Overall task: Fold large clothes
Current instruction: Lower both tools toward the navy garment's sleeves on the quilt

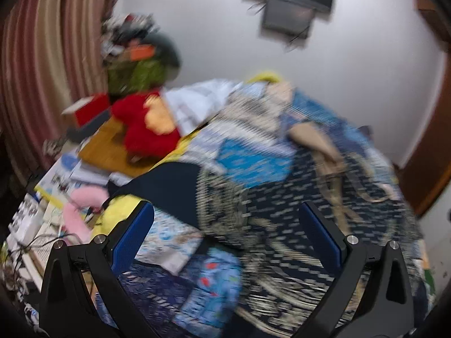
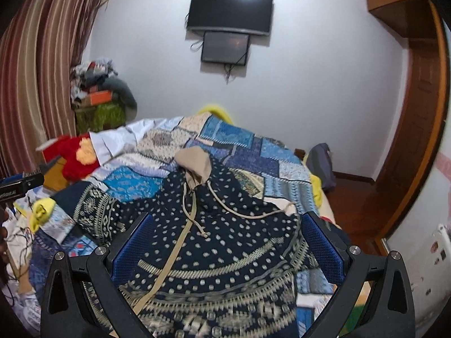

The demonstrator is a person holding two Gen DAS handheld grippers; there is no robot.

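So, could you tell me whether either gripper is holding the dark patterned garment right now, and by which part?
Nothing is held. The left gripper and right gripper both stand open above the garment, which lies spread on the bed.

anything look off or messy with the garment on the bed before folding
The navy patterned garment is not laid flat: its beige hood lining is flipped outward, its drawstrings trail loose across the front, and one sleeve lies bunched to the left. Both tongs, left and right, hang open above it.
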